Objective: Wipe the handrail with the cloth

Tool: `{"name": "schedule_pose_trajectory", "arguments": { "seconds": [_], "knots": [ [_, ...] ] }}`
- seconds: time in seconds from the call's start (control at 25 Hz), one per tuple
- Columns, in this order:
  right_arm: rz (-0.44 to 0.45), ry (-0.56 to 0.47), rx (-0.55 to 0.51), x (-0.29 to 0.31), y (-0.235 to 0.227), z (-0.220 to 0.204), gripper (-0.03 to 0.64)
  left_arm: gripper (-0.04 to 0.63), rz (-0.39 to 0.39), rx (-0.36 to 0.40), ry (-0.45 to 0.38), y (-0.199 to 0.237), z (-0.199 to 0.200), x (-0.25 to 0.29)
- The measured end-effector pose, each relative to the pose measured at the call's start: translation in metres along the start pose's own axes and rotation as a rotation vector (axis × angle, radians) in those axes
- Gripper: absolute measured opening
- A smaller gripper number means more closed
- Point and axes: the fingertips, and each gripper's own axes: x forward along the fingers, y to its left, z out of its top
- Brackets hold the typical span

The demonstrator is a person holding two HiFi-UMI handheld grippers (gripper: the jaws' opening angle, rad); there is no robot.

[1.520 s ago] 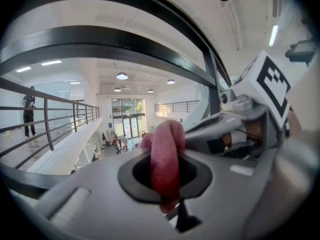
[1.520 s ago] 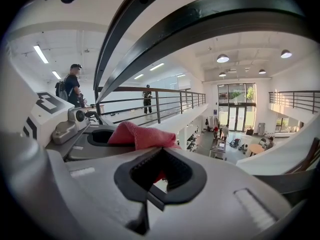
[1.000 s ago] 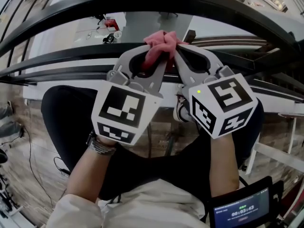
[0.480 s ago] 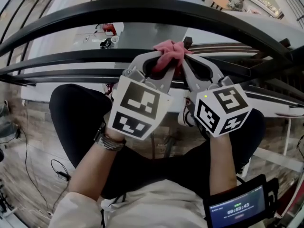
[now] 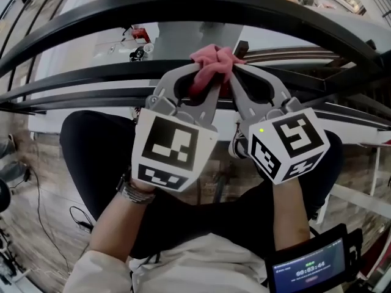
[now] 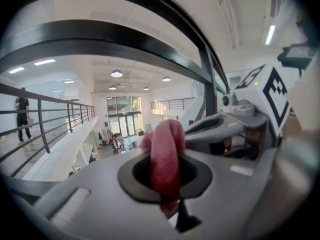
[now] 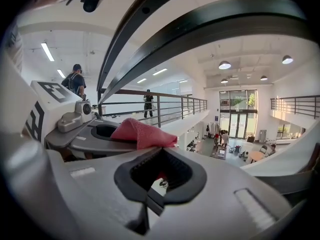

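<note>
Cloth [image 5: 211,63]: left gripper [image 6: 167,189], maybe right gripper [image 7: 150,191].

Round ceiling lights [image 6: 116,74] above tall glass doors [image 6: 120,116].

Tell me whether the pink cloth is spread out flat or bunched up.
Bunched up. The cloth is a crumpled wad, with a thick fold pinched in the claw of the left gripper.

Pink cloth [image 5: 211,65], bunched, raised just under the black curved handrail [image 5: 183,5]; contact not confirmed.
</note>
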Motion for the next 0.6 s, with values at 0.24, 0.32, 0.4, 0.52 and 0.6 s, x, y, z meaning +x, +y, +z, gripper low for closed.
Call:
{"name": "schedule_pose_trajectory", "arguments": {
  "seconds": [0.24,0.32,0.4,0.52,0.6],
  "knots": [
    [-0.023,0.019,0.000,-0.0049,-0.0062,-0.0017,0.002,0.029,0.010,0.057,0.003,-0.0070,0.0027,0.0045],
    [-0.018,0.023,0.004,-0.0050,-0.0064,-0.0024,0.002,0.028,0.006,0.051,0.008,-0.0075,0.0020,0.0049],
    [-0.019,0.026,0.007,-0.0051,-0.0068,-0.0024,0.002,0.028,0.002,0.049,0.014,-0.0075,0.0022,0.0052],
    [-0.017,0.027,0.012,-0.0054,-0.0084,-0.0013,0.002,0.028,-0.008,0.045,0.020,-0.0081,0.0036,0.0067],
    [-0.018,0.029,0.015,-0.0068,-0.0109,-0.0015,0.002,0.028,-0.013,0.042,0.022,-0.0099,0.0047,0.0085]
  ]
}}
